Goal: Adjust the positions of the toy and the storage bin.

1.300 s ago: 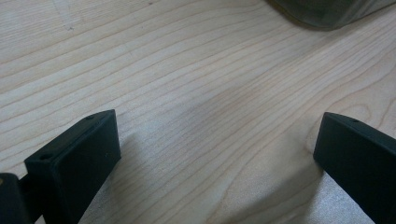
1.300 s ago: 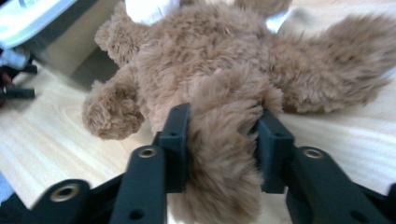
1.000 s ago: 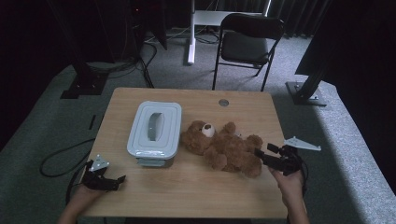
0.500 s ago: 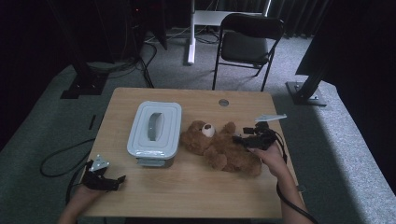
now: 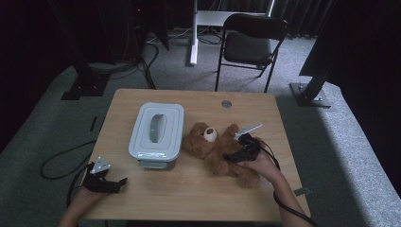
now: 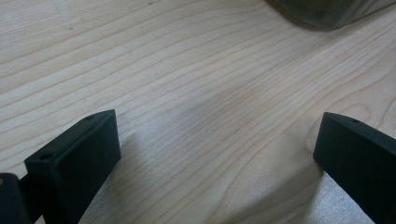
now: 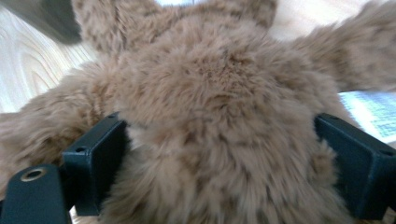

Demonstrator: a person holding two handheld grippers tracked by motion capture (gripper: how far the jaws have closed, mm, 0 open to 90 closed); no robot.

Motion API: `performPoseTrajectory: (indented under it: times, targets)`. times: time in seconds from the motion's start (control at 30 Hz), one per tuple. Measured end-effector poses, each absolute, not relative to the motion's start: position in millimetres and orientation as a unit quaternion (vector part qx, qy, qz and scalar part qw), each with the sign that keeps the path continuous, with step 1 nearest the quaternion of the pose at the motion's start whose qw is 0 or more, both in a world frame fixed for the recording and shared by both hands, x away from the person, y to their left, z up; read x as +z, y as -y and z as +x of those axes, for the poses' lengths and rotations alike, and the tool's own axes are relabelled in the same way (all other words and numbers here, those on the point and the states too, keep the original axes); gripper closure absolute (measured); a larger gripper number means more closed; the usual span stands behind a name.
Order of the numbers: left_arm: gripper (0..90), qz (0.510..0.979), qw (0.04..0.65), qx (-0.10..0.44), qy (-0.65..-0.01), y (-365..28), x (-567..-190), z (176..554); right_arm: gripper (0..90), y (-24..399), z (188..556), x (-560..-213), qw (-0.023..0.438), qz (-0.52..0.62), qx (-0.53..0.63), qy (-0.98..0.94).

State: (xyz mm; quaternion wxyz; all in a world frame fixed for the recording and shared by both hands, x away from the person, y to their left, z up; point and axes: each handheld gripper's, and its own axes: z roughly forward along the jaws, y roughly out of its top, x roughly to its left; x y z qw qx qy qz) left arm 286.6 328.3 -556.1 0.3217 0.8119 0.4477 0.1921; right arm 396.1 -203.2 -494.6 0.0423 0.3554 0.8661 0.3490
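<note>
We see the teddy bear (image 5: 217, 151) lying on its back near the table's (image 5: 189, 198) middle, just right of the lidded container (image 5: 157, 130), head far-left, legs near-right. It is brown and shaggy with a pale muzzle. Our right gripper (image 5: 232, 156) has just been opening and straddles its belly with wide jaws; our left gripper (image 5: 116, 182) gapes over bare wood.

The teddy bear (image 7: 219, 121) between the right gripper (image 7: 224, 163)'s matt black jaws is showing shaggy brown plush; the table (image 6: 196, 93) under the left gripper (image 6: 215, 158) is showing pale, smooth wood grain; the lidded container (image 5: 156, 130) beyond is looking like smooth grey-blue plastic.
</note>
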Motion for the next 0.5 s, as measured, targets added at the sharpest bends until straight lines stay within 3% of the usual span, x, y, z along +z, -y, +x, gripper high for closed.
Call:
performPoseTrajectory:
  times: [0.13,0.23,0.37,0.5]
  targets:
    - [1.2,0.812,0.322,0.192,-0.448,-328,-556,287,15.3,198,391,-503,0.056,0.356,0.348,-0.865]
    - [1.2,0.812,0.322,0.192,-0.448,-328,-556,287,35.1,198,383,-505,0.081,0.347,0.360,-0.862]
    - [1.3,0.812,0.322,0.192,-0.447,-328,-556,287,53.7,197,375,-502,0.106,0.339,0.364,-0.861]
    - [1.3,0.812,0.322,0.192,-0.447,-328,-556,287,64.0,197,371,-493,0.114,0.348,0.376,-0.851]
